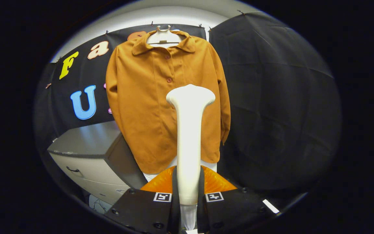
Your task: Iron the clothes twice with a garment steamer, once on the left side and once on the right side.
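leftmost, a grey drawer cabinet (86, 152) stands low against the booth wall, top face bare, a dark handle on its upper drawer front. its right corner sits just in front of the garment's lower left hem.

next, the orange shirt (148, 107) hangs on a white hanger (163, 37) at the top of the wall, collar spread, buttons running down the front placket, both sleeves hanging straight at the sides. a strip of white shows below its hem.

centre, the garment steamer (189, 130) stands upright between the fingers, pale handle rising from them, its wider head at the top overlapping the shirt's mid front just right of the placket. whether the head touches the cloth cannot be told.

low centre, the gripper (188, 198) has its jaws pinching the steamer handle, one finger pressed on each side. an orange ribbed part shows behind the fingers.

rightward, plain black cloth (278, 97) covers the wall beside the shirt's right sleeve.
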Tool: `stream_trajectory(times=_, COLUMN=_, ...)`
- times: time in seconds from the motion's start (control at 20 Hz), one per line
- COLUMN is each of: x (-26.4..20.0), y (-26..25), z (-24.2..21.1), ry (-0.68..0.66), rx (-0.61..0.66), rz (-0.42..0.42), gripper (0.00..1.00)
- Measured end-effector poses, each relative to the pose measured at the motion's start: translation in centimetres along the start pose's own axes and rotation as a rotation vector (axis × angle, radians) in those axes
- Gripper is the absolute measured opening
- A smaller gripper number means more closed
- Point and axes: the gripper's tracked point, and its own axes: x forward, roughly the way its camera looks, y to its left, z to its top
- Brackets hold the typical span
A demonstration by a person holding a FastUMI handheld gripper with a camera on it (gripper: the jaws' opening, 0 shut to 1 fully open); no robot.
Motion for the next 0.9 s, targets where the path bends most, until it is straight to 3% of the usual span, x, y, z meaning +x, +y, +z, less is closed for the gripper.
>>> stream_trajectory(times=0.55, x=-4.0, y=9.7, z=12.9, ry=-0.184, rx=-0.027, rz=0.075, gripper=0.23)
stream_trajectory(times=0.9, x=-6.8, y=18.1, z=16.8, ry=-0.260, rx=-0.018, rz=0.177, gripper=0.23)
